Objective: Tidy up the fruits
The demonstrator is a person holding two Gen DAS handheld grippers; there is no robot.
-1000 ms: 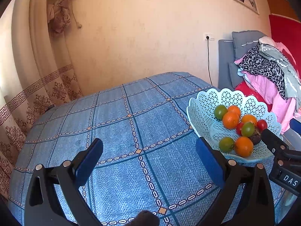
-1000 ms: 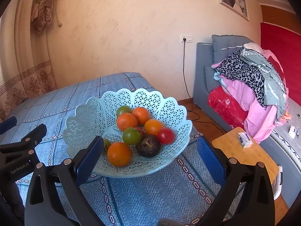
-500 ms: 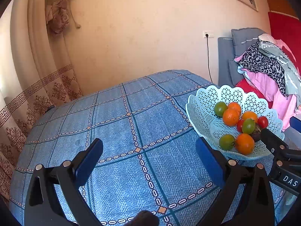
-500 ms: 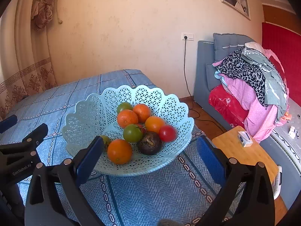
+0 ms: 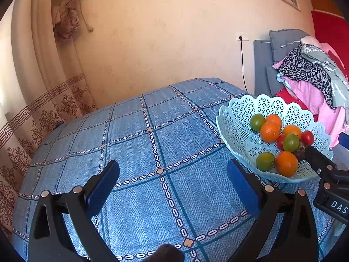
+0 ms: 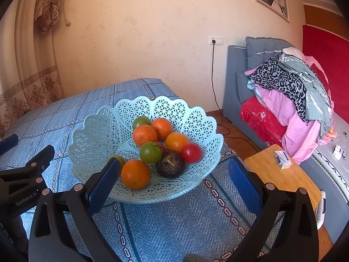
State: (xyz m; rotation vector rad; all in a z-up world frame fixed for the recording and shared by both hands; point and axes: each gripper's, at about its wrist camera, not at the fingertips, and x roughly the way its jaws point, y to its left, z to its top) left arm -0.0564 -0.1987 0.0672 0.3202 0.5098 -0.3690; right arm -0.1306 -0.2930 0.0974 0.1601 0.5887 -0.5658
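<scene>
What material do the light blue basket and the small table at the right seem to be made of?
The basket looks like moulded plastic, matt: a regular lattice of holes and a scalloped rim. The small table looks like pale wood or bamboo, with faint grain; a laminate is possible.

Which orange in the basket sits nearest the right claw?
The front orange, alone at the basket's near edge beside the dark fruit; the other three cluster farther back.
</scene>
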